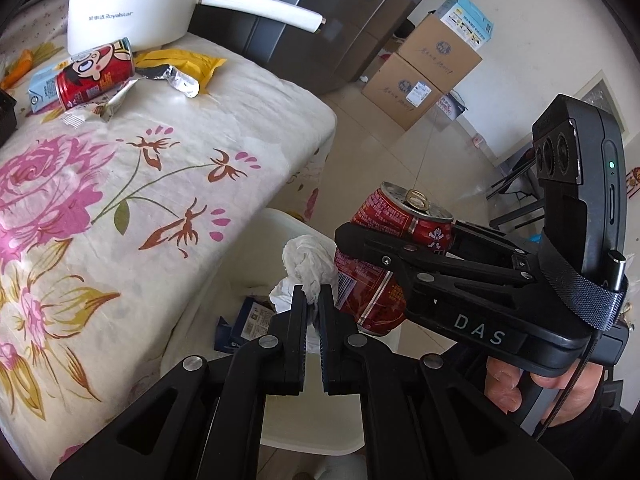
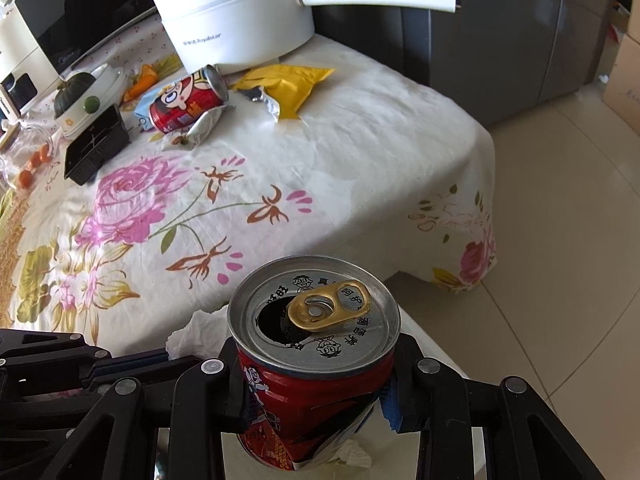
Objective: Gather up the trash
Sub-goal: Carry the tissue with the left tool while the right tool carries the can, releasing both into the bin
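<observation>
My left gripper (image 1: pixel 313 300) is shut on a crumpled white tissue (image 1: pixel 306 260) and holds it over a white trash bin (image 1: pixel 256 240) beside the table. My right gripper (image 2: pixel 316 396) is shut on a dented red drink can (image 2: pixel 312 364), also over the bin; the can shows in the left wrist view (image 1: pixel 384 248) just right of the tissue. The tissue shows left of the can in the right wrist view (image 2: pixel 200 332). A second red can (image 2: pixel 188 100) lies on the floral tablecloth with a yellow wrapper (image 2: pixel 288 84) and foil wrappers (image 2: pixel 204 124).
A white electric pot (image 2: pixel 236 20) with a long handle stands at the table's back. A black tray (image 2: pixel 96 144), a bowl with a pumpkin (image 2: pixel 84 92) and a microwave (image 2: pixel 80 12) are at the left. Cardboard boxes (image 1: pixel 424 76) and a dark fridge (image 1: pixel 320 28) stand on the floor beyond.
</observation>
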`<state>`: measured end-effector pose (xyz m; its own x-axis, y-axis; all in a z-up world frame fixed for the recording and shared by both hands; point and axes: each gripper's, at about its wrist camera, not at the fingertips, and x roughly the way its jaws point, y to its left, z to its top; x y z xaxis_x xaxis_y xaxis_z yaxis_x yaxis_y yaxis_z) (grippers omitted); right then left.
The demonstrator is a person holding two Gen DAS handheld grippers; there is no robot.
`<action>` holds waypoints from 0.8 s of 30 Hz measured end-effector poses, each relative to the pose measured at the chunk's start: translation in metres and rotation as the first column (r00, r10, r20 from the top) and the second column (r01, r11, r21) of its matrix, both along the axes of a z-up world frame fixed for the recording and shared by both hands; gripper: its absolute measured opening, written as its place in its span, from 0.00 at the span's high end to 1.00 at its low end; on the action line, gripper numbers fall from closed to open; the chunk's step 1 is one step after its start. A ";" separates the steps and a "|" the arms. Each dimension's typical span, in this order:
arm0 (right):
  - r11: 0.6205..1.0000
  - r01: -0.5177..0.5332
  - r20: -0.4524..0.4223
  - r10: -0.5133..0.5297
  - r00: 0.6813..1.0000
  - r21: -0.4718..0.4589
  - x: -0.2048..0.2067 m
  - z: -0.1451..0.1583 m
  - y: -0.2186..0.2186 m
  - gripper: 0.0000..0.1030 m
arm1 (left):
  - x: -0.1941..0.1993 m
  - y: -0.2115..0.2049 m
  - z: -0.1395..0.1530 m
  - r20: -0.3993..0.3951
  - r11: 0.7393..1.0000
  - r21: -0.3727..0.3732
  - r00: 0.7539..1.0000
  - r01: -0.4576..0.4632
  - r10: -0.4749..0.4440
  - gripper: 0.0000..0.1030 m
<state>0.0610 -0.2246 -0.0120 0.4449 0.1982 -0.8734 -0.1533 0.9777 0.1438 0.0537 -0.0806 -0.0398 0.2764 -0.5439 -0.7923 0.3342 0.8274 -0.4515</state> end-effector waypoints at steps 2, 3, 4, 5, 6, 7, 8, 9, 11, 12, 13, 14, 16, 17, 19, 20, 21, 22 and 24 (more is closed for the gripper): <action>1.000 -0.001 -0.010 0.001 1.000 -0.006 0.001 -0.002 0.001 0.60 | 0.000 -0.002 -0.002 -0.007 1.000 0.015 1.000 0.006 -0.005 0.92; 1.000 -0.001 -0.014 0.001 1.000 -0.008 0.001 -0.003 0.001 0.60 | 0.000 -0.003 -0.002 -0.006 1.000 0.023 1.000 0.008 -0.008 0.92; 1.000 -0.001 -0.019 0.001 1.000 -0.010 0.002 -0.005 0.001 0.60 | -0.001 -0.004 -0.002 -0.004 0.999 0.029 1.000 0.014 -0.014 0.90; 1.000 0.000 -0.022 0.000 1.000 -0.010 0.002 -0.005 0.001 0.60 | -0.001 -0.005 -0.002 -0.004 0.999 0.033 1.000 0.017 -0.017 0.86; 1.000 0.000 -0.024 0.000 1.000 -0.010 0.002 -0.005 0.001 0.60 | -0.001 -0.005 -0.002 -0.004 0.999 0.036 1.000 0.017 -0.017 0.82; 1.000 0.000 -0.022 0.000 1.000 -0.010 0.002 -0.005 0.001 0.60 | -0.002 -0.004 -0.001 -0.002 0.999 0.038 1.000 0.016 -0.016 0.71; 1.000 0.000 -0.020 -0.001 1.000 -0.010 0.002 -0.006 0.001 0.60 | -0.002 -0.004 -0.001 0.001 0.999 0.037 1.000 0.012 -0.012 0.58; 1.000 0.001 -0.020 -0.001 1.000 -0.009 0.003 -0.006 0.001 0.60 | -0.002 -0.003 0.000 0.005 0.999 0.036 1.000 0.007 -0.008 0.54; 1.000 0.002 -0.021 -0.002 1.000 -0.005 0.003 -0.006 0.001 0.60 | -0.002 -0.003 0.001 0.011 0.999 0.043 1.000 0.007 -0.007 0.50; 1.000 0.001 -0.022 -0.001 1.000 -0.005 0.003 -0.006 0.001 0.60 | -0.002 -0.003 0.001 0.010 0.999 0.044 1.000 0.008 -0.009 0.50; 1.000 0.001 -0.020 -0.001 1.000 -0.008 0.002 -0.005 0.001 0.60 | -0.002 -0.003 0.001 0.008 0.999 0.044 1.000 0.008 -0.008 0.50; 1.000 0.001 -0.020 -0.001 1.000 -0.009 0.002 -0.005 0.002 0.60 | -0.002 -0.003 0.001 0.008 0.999 0.044 1.000 0.008 -0.008 0.50; 1.000 0.001 -0.022 -0.001 1.000 -0.007 0.002 -0.005 0.002 0.60 | -0.002 -0.003 0.001 0.009 0.999 0.048 1.000 0.008 -0.009 0.50; 1.000 0.001 -0.022 -0.001 1.000 -0.007 0.002 -0.005 0.002 0.60 | -0.001 -0.003 0.001 0.008 0.999 0.051 1.000 0.007 -0.008 0.50; 1.000 -0.005 -0.025 0.005 1.000 0.000 0.002 -0.006 0.002 0.59 | 0.000 -0.003 0.000 0.008 0.998 0.060 1.000 0.006 -0.006 0.49; 1.000 -0.008 -0.034 0.009 0.999 0.010 0.002 -0.006 0.003 0.58 | 0.001 -0.002 0.000 0.008 0.998 0.064 1.000 0.003 -0.004 0.49; 1.000 -0.005 -0.046 0.006 0.999 0.019 0.002 -0.008 0.003 0.57 | 0.001 -0.002 0.000 0.008 0.998 0.067 1.000 0.001 -0.001 0.49; 1.000 0.004 -0.062 -0.002 0.998 0.030 0.003 -0.010 0.002 0.51 | 0.001 -0.002 -0.001 0.005 0.998 0.070 1.000 0.000 0.000 0.48; 0.998 0.014 -0.087 -0.009 0.996 0.054 0.003 -0.014 0.001 0.44 | 0.002 -0.001 -0.002 0.002 0.998 0.067 1.000 -0.006 0.006 0.46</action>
<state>0.0643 -0.2240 -0.0256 0.3707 0.2418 -0.8967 -0.1271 0.9696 0.2089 0.0557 -0.0821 -0.0413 0.2807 -0.4882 -0.8264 0.3300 0.8576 -0.3945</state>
